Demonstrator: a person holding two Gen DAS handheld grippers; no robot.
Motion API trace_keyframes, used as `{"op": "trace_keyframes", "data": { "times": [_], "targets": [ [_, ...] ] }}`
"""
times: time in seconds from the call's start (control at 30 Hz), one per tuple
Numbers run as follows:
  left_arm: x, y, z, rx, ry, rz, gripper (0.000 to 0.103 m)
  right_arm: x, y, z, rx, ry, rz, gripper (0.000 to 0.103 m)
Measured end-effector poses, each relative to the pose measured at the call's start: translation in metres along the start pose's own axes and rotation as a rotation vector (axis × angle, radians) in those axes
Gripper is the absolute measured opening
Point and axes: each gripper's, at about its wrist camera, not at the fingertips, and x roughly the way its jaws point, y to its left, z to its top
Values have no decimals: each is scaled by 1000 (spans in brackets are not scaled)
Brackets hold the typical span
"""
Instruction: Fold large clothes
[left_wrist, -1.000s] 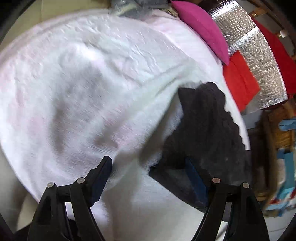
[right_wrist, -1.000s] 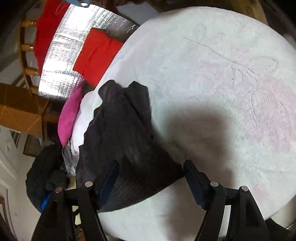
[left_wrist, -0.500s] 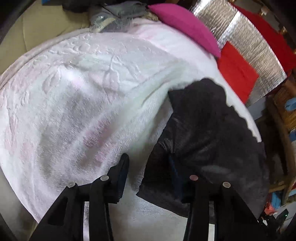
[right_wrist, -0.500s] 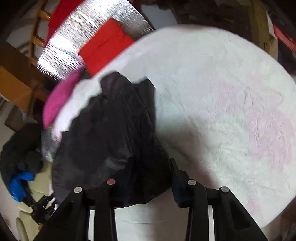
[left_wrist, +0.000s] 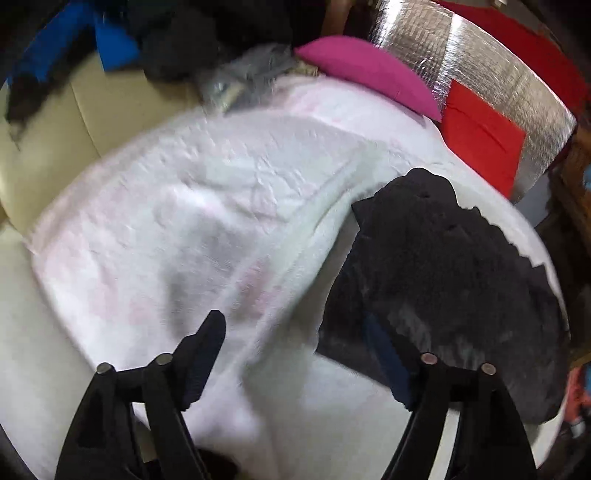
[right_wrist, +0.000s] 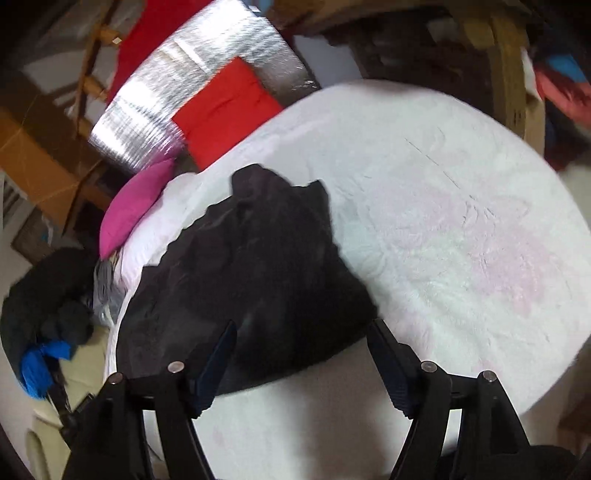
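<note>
Cluttered room around me: a silver foil panel (left_wrist: 476, 70) with a red cushion (left_wrist: 480, 136) against it, a magenta pillow (left_wrist: 365, 74) beside that, and a heap of dark and blue clothes (right_wrist: 48, 325) off the far side. Everything I work on lies on a bed under a fluffy white blanket (left_wrist: 192, 206) with faint pink patches.

My task piece is the black garment (right_wrist: 255, 277), bunched in a loose heap near the bed's edge on the pillow side. It lies flat on the blanket, not lifted.

My left fingers (left_wrist: 295, 354) are opening and stand wide; nothing is pinched, though the right-hand one overlaps the garment's near hem. My right fingers (right_wrist: 303, 354) are opening too, wide apart, with the garment's near edge lying between them and no pad pressing on it.

I judge the cloth soft, light and limp — it will sag and drag rather than hold a shape, and the plush blanket will likely cling to it. Best to take it by a hem or corner at two spread points, one per hand, so that it hangs straight when raised.

Hard to tell what kind of garment it is: no sleeve, collar or waistband reads clearly in the dark folds. Both views are smeared by motion, and the garment's far edge runs jagged where it curls over itself — what lies underneath is hidden.
</note>
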Motion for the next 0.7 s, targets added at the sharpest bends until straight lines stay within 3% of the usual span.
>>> {"op": "trace_keyframes", "data": {
  "times": [0.13, 0.23, 0.47, 0.57, 0.7],
  "targets": [
    [-45, -17, -18, 98, -50, 74, 81, -20, 37, -20, -105, -4, -31, 76],
    [-75, -30, -32, 152, -78, 88, 83, -37, 71, -40, -212, -16, -50, 76],
    [-161, -56, -74, 238, -210, 70, 85, -92, 144, -91, -416, -117, -84, 76],
    [-198, -60, -91, 270, -302, 89, 92, -117, 164, -109, -489, -175, -117, 76],
    [-236, -59, -106, 277, -366, 29, 92, -147, 179, -124, -513, -243, -134, 76]
  ]
}}
